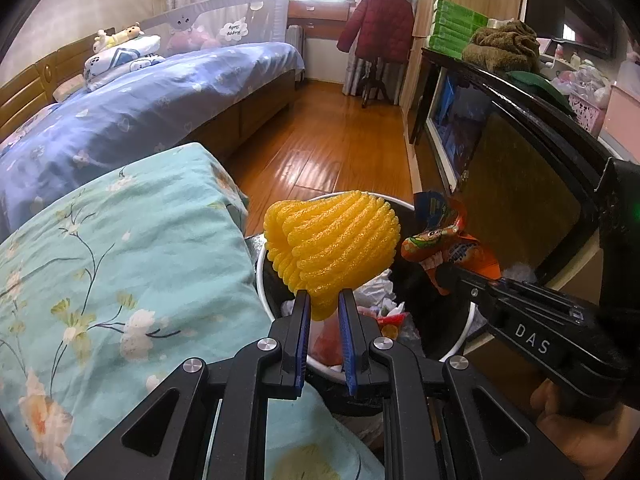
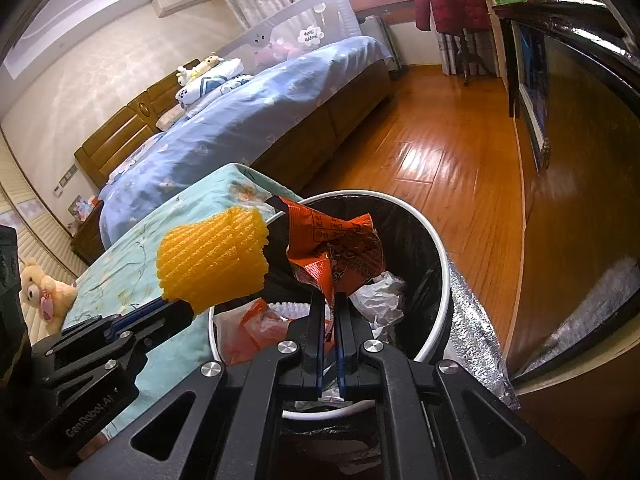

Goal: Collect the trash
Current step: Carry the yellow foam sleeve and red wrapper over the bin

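Note:
My left gripper [image 1: 325, 296] is shut on a yellow foam fruit net [image 1: 334, 246] and holds it above the near rim of a round trash bin [image 1: 262, 280] with a white rim and black liner. My right gripper [image 2: 329, 298] is shut on a crumpled orange snack wrapper [image 2: 340, 246] and holds it over the bin's opening [image 2: 440, 248]. The foam net [image 2: 212, 260] and the left gripper [image 2: 176, 308] show at the left of the right wrist view. The wrapper [image 1: 436, 240] and the right gripper [image 1: 448, 276] show at the right of the left wrist view. The bin holds crumpled white paper [image 2: 380, 294] and orange plastic [image 2: 248, 328].
A teal floral quilt [image 1: 120, 260] lies left of the bin. A bed with a blue cover [image 1: 140, 112] stands beyond it. A dark cabinet [image 1: 520, 168] runs along the right. Wooden floor [image 1: 332, 136] stretches ahead. A silver foil sheet [image 2: 472, 320] lies beside the bin.

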Action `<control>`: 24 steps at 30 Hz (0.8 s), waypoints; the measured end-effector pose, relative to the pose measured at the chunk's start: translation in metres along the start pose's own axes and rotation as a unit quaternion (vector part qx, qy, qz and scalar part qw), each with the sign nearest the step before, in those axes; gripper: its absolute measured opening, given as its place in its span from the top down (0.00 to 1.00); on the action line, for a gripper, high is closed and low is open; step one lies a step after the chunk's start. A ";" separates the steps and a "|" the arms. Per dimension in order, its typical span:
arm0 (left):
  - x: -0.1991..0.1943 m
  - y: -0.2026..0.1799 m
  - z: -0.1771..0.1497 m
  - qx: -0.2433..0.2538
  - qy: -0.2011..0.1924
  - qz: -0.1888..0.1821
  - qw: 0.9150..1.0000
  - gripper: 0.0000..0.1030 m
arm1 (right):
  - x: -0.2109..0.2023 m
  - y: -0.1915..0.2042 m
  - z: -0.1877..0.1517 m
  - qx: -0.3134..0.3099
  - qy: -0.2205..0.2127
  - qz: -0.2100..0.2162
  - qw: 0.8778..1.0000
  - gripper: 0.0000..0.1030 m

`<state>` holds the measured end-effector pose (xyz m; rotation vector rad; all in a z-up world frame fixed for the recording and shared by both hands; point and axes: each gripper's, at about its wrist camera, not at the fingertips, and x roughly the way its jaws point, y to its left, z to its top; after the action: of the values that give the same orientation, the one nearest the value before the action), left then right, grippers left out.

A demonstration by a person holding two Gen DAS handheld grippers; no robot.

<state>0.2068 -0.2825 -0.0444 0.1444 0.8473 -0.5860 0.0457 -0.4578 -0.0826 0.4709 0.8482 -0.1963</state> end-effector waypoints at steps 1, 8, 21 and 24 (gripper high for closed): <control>0.000 -0.001 0.000 0.000 0.001 0.000 1.000 0.87 | 0.001 -0.001 0.001 0.000 0.001 -0.001 1.000 0.96; 0.004 -0.001 0.001 -0.002 0.002 0.000 1.000 0.87 | 0.003 -0.003 0.003 0.003 0.004 -0.003 1.000 0.96; 0.008 -0.004 0.005 0.002 0.005 0.003 1.000 0.87 | 0.005 -0.006 0.007 0.006 0.009 -0.006 1.000 0.96; 0.009 -0.004 0.005 0.002 0.005 0.004 1.000 0.87 | 0.007 -0.007 0.007 0.006 0.011 -0.006 1.000 0.96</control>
<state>0.2122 -0.2916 -0.0470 0.1546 0.8559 -0.5791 0.0525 -0.4669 -0.0861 0.4792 0.8713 -0.2079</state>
